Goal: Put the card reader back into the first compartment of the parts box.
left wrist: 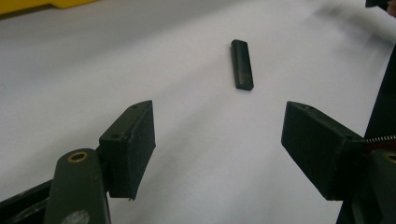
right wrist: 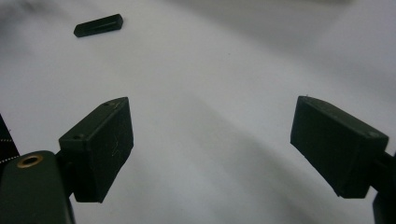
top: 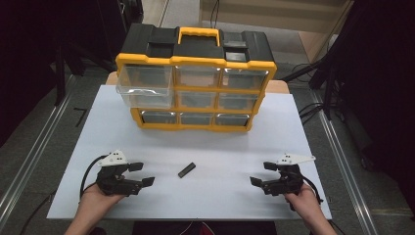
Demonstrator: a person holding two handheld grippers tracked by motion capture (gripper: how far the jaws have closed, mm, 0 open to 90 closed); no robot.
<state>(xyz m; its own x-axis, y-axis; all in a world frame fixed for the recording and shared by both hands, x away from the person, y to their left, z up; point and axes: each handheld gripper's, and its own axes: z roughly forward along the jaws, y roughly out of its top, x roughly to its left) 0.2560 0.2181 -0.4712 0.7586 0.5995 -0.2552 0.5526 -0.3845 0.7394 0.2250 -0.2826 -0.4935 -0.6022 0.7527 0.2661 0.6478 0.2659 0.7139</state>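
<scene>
Small black rectangular bar (top: 186,170) lies flat on the white tabletop (top: 220,147), between both tools and untouched. Left gripper (top: 142,174) and right gripper (top: 262,173): jaws apart, empty. Pickup remains; yellow-and-black drawer organiser (top: 195,78) stands behind, one clear drawer (top: 145,85) pulled out.

Bare white surface (top: 220,147) lies between the left claw (top: 142,174) and the right claw (top: 264,173), broken only by 1 small black bar (top: 186,170) lying flat, nearer the left claw. Farther back, the yellow-and-black drawer cabinet (top: 195,78) blocks the far edge, its top-left clear drawer (top: 145,85) jutting out toward the person.
</scene>
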